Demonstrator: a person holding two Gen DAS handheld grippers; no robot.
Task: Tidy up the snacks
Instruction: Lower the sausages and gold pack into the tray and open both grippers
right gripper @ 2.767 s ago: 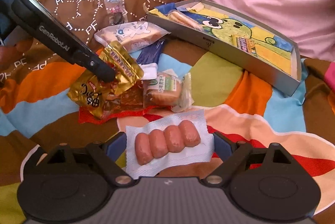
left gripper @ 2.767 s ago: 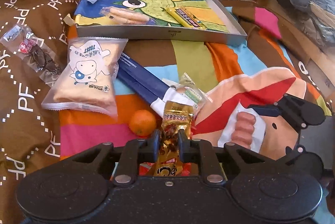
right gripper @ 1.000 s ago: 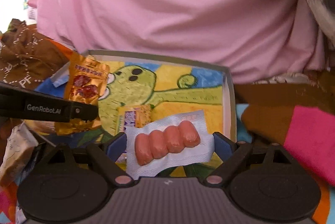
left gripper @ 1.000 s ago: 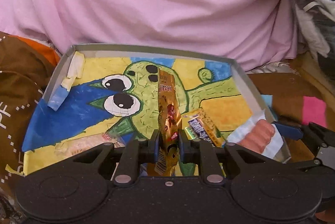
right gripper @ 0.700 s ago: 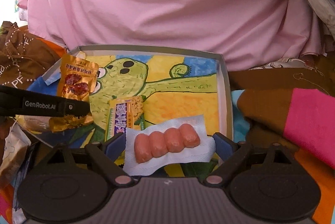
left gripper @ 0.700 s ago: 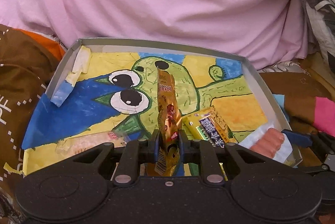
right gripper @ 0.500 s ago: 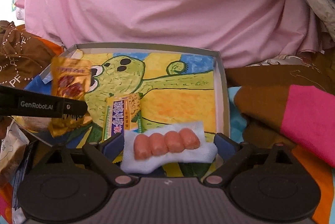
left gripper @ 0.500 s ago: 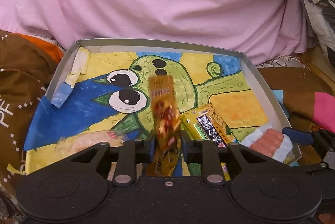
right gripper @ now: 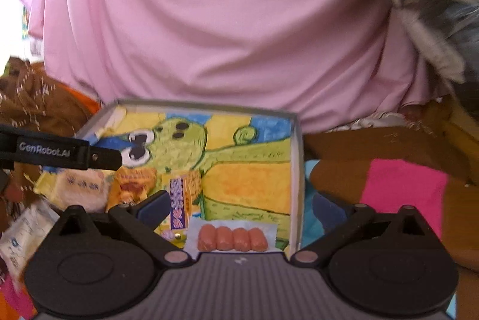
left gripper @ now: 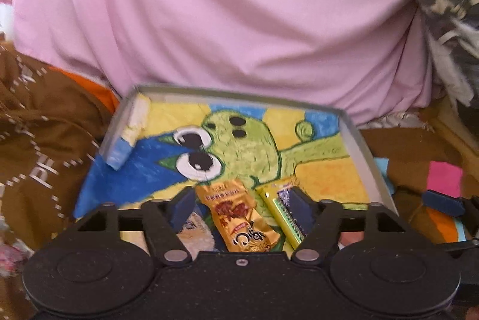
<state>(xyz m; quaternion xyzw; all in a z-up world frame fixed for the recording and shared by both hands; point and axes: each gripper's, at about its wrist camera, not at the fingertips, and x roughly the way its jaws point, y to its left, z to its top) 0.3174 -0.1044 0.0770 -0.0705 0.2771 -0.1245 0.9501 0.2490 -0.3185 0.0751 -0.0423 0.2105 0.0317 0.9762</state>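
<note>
Pink draped fabric (left gripper: 239,20) fills the background above a patchwork quilt of brown, orange and pink (right gripper: 401,188), on which sits a shallow grey metal tray (left gripper: 359,146) lined with a crayon drawing of a green, big-eyed cartoon creature on blue and yellow. The left gripper (left gripper: 239,203) hangs over the tray's near edge with its blue-padded jaws spread wide and gripping nothing; between them, flat on the drawing, lies a glossy gold foil snack pouch (left gripper: 242,218) printed with reddish-brown pieces and dark lettering. Just beside the pouch, on its right, rests a yellow-green wrapped bar with a purple panel (left gripper: 284,215). Seen from the right wrist, the right gripper (right gripper: 239,209) also stands wide open, and a clear-and-white pack of four pink sausages (right gripper: 232,237) lies inside the tray at its near right corner, close to the tray wall (whether the pack touches either pad cannot be told). A pale wrapped cake or bread snack (right gripper: 80,188) sits at the tray's left end, and a white packet (right gripper: 21,236) lies outside on the quilt.
</note>
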